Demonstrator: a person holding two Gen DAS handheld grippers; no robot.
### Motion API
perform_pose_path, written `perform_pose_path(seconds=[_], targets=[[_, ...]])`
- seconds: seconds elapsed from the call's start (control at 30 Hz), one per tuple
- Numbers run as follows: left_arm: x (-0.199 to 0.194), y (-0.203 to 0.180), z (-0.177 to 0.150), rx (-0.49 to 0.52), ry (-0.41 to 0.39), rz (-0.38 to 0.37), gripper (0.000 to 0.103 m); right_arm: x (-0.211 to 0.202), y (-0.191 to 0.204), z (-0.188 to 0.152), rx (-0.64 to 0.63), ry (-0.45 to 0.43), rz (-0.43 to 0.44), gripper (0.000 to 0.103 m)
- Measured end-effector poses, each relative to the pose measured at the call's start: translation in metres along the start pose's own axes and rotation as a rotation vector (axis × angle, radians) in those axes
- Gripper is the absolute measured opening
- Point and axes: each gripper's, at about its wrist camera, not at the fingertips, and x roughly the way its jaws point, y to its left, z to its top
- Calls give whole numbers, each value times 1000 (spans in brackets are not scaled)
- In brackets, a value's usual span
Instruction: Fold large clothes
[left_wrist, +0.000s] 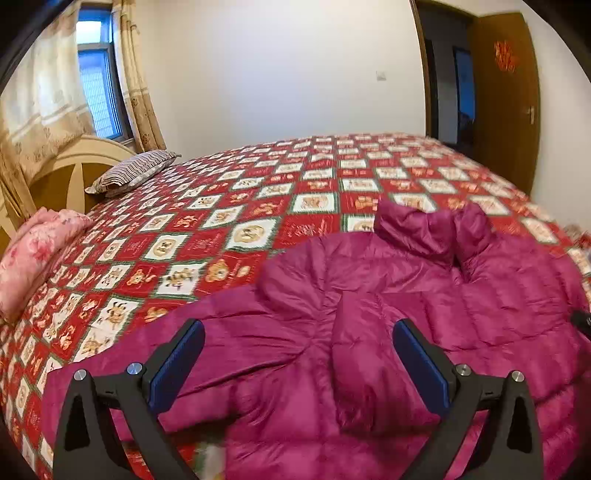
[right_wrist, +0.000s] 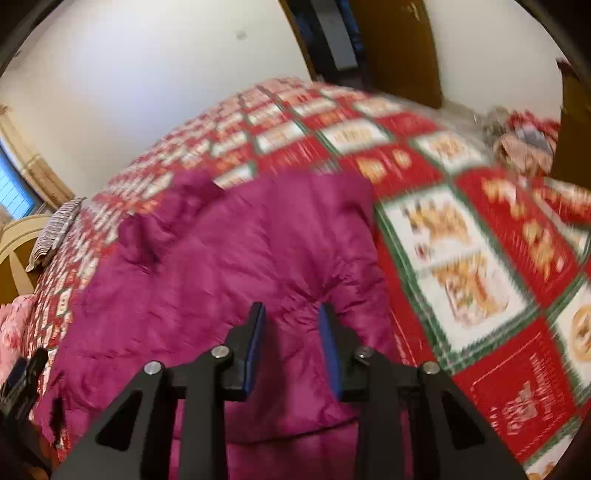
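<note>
A magenta padded jacket (left_wrist: 388, 314) lies spread on the red patterned bedspread (left_wrist: 221, 221), collar toward the far side and one sleeve (left_wrist: 362, 362) folded across its front. My left gripper (left_wrist: 297, 328) hovers over the sleeve and left side of the jacket, jaws wide open and holding nothing. In the right wrist view the jacket (right_wrist: 221, 266) fills the middle. My right gripper (right_wrist: 291, 314) is down on its right part with the jaws close together. Puffy fabric fills the gap between them, and creases run toward the right fingertip (right_wrist: 327, 317). This view is blurred.
A striped pillow (left_wrist: 133, 173) and a pink folded quilt (left_wrist: 33, 251) lie by the headboard (left_wrist: 74, 173) on the left. Small clutter (right_wrist: 524, 144) sits at the bed's far right corner. A wooden door (left_wrist: 506, 92) stands open behind the bed.
</note>
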Motion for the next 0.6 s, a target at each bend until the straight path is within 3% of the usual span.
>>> perform_pose_path(seconds=[0.13, 0.2, 0.33, 0.43, 0.53, 0.6], targets=[[37, -19, -16, 43, 84, 88, 102, -3, -6, -1, -18, -6, 13, 25], [50, -19, -27, 32, 126, 78, 102, -9, -6, 3, -18, -5, 15, 25], [60, -17, -30, 11, 158, 55, 102, -26, -6, 22, -20, -100, -17, 28], [63, -19, -31, 17, 165, 55, 102, -12, -3, 31, -48, -103, -75, 28], [63, -20, -33, 11, 164, 49, 102, 24, -7, 20, -90, -44, -119, 28], [63, -20, -34, 9, 168, 49, 102, 22, -6, 17, -103, -76, -129, 28]])
